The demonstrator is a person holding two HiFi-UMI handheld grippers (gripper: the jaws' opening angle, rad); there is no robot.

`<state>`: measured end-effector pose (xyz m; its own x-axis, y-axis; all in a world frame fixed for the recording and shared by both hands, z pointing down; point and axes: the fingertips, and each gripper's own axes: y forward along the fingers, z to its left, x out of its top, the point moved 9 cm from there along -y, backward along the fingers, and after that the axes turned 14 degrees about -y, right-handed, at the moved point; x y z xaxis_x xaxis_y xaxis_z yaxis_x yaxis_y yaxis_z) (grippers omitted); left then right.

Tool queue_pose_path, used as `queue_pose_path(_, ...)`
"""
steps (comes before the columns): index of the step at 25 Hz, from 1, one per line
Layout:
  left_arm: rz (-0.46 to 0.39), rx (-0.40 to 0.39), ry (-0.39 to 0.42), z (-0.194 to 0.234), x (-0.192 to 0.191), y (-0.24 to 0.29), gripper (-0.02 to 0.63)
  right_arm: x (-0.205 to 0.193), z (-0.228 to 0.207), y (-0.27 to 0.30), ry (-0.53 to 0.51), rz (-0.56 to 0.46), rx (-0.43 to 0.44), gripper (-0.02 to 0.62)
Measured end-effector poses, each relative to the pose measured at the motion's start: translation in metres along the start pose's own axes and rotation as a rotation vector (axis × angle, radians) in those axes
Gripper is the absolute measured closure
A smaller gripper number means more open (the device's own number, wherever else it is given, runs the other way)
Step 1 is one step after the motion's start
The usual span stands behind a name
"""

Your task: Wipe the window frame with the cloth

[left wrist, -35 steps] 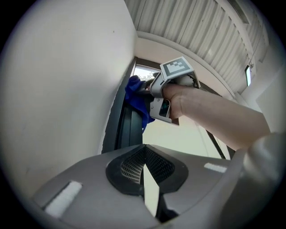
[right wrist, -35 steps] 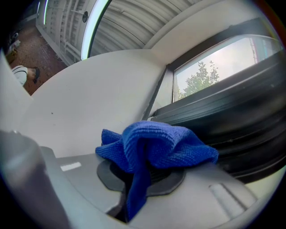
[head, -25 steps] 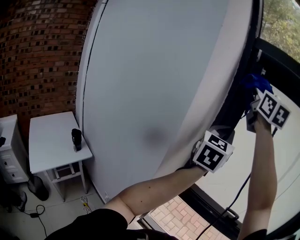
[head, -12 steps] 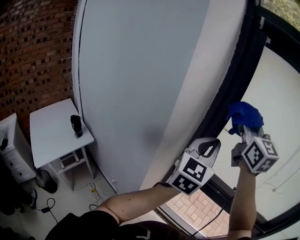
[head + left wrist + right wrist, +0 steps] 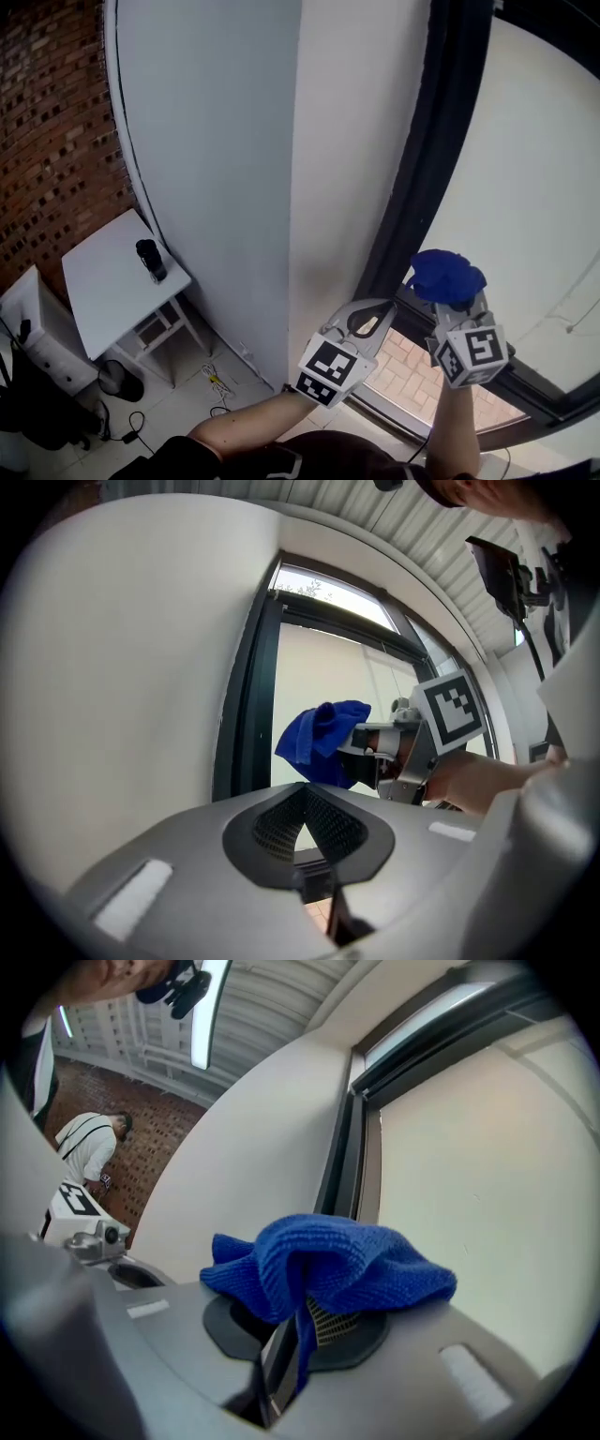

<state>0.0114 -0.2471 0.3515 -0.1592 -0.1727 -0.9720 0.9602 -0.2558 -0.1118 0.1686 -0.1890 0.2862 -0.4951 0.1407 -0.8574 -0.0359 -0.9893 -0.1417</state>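
The right tool (image 5: pixel 302 1316) was pinched on a bunched blue cloth (image 5: pixel 328 1265), which draped over its tips. The cloth was held low at the window, just beside the black window frame (image 5: pixel 427 159); contact with the frame could not be confirmed. The left tool (image 5: pixel 305 799) was pressed together with nothing between its tips, near the right one. A white bench (image 5: pixel 103 291) below, by the brick wall (image 5: pixel 47 141), carried a small dark object (image 5: pixel 150 260).
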Motion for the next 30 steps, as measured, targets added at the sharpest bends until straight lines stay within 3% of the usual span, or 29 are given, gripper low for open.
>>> queue_pose_path(3, 0.034, -0.055, 0.049, -0.005, -0.008, -0.003, 0.614, -0.010, 0.012, -0.015, 0.021, 0.011, 0.021, 0.537)
queue_pose_path(7, 0.023, -0.066, 0.113, -0.005, -0.013, -0.014, 0.614, -0.024, 0.021, -0.032, 0.107, 0.025, -0.003, 0.537)
queue_pose_path(14, 0.026, -0.191, 0.094, -0.017, -0.031, 0.001, 0.614, -0.043, 0.012, -0.093, 0.178, 0.097, -0.148, 0.537)
queue_pose_path(17, 0.017, -0.214, 0.076, -0.026, -0.027, 0.011, 0.613, -0.048, 0.006, -0.123, 0.145, 0.149, -0.203, 0.537)
queue_pose_path(20, 0.029, -0.230, 0.068, -0.046, -0.030, 0.020, 0.613, -0.058, -0.007, -0.151, 0.185, 0.148, -0.247, 0.537)
queue_pose_path(30, 0.055, -0.205, 0.043, -0.134, -0.067, 0.087, 0.612, -0.104, -0.074, -0.257, 0.184, 0.198, -0.251, 0.537)
